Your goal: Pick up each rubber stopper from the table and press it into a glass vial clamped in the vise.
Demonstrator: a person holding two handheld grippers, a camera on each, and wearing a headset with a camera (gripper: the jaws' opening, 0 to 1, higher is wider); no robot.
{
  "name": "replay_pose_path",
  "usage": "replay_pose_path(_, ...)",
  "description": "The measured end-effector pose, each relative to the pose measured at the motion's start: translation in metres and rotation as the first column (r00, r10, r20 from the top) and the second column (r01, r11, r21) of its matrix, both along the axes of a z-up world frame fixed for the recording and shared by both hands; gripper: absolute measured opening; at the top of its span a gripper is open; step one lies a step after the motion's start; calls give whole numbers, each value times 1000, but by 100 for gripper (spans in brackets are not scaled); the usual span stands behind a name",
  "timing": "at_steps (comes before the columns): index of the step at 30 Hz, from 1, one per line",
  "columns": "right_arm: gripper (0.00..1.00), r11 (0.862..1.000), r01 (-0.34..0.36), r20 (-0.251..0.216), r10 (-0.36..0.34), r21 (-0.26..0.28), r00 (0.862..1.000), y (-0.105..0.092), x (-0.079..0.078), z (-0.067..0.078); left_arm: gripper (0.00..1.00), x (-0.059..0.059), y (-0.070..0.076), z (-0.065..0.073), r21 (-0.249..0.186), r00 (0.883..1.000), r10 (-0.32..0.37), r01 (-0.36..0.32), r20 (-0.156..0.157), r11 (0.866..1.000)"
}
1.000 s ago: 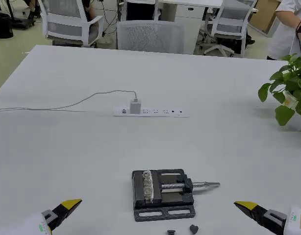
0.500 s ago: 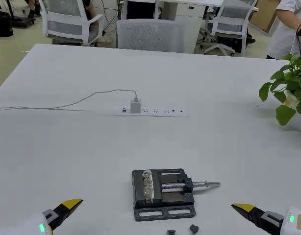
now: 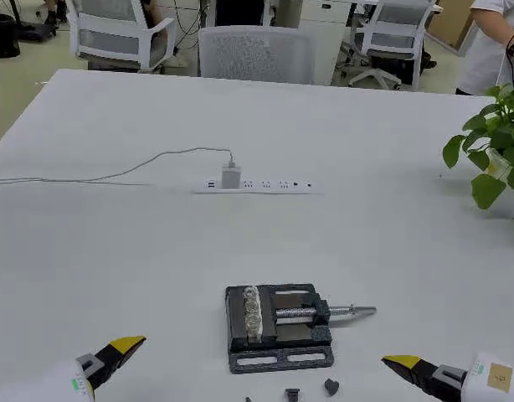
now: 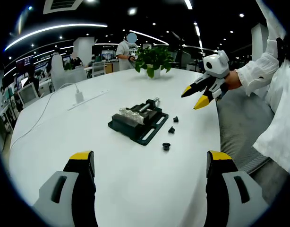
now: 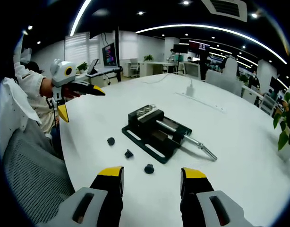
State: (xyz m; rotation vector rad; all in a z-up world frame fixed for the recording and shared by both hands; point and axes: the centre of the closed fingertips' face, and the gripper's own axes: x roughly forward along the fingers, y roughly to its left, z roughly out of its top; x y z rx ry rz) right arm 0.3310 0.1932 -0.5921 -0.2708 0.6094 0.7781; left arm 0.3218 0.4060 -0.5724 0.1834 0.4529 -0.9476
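Plainly three stoppers [image 5: 110,140] [image 5: 129,153] [image 5: 149,168], maybe three vials [image 3: 253,311], one vise [image 3: 290,358], left gripper [image 4: 149,158], right gripper [image 4: 190,100], fingers [image 4: 81,163] spread, empty

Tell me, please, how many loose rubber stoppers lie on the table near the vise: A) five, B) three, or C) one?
B: the right gripper view shows three dark rubber stoppers lying apart from one another on the white table, just in front of the vise.

vials [image 3: 252,310] blurred together, plant [image 3: 494,149] cut by right edge
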Motion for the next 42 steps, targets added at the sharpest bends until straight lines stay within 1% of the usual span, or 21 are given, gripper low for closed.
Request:
replay_pose_path(2, 43, 1000, 3, 0, -3, 4, 1000, 2, 0, -1, 98, 0, 0, 0, 1, 1000, 0, 0, 0, 1000)
replay_pose_path(7, 39, 1000, 16, -9, -16, 4, 1000, 6, 3, -9, 98, -1, -1, -1, -1, 1000, -2, 2, -3, 1000)
replay_pose_path(9, 37, 1000, 15, -5, -15, 1, 1000, 9, 3, -10, 98, -1, -1, -2, 0, 1000, -3, 3, -4, 1000)
replay_pose_path(12, 34, 1000, 20, -15, -20, -2, 1000, 13, 4, -14, 98, -1, -1, -2, -1, 1000, -4, 4, -5, 1000)
replay_pose_path(18, 28, 999, 45, -23, -45, -4, 999, 16, 7, -22, 98, -1, -1, -2, -3, 1000, -3, 3, -7, 1000)
replay_pose_path(22, 26, 999, 49, -31, -49, -19, 998, 18, 8, -29, 98, -1, -3, -1, -6, 1000, -2, 2, -10, 1000)
replay_pose_path(27, 21, 998, 55, -37, -56, -25, 998, 22, 10, -35, 98, -1, -3, -3, -8, 1000, -2, 2, -14, 1000)
replay_pose_path(31, 18, 997, 69, -45, -70, -32, 996, 23, 12, -41, 98, -1, -4, -3, -11, 1000, -1, 1, -17, 1000)
replay_pose_path(35, 17, 997, 74, -56, -76, -37, 996, 24, 13, -45, 98, 0, -4, -3, -12, 1000, 1, -1, -19, 1000)
replay_pose_path(42, 12, 996, 76, -67, -79, -48, 995, 24, 14, -49, 97, -1, -3, -4, -16, 1000, 4, -4, -24, 1000)
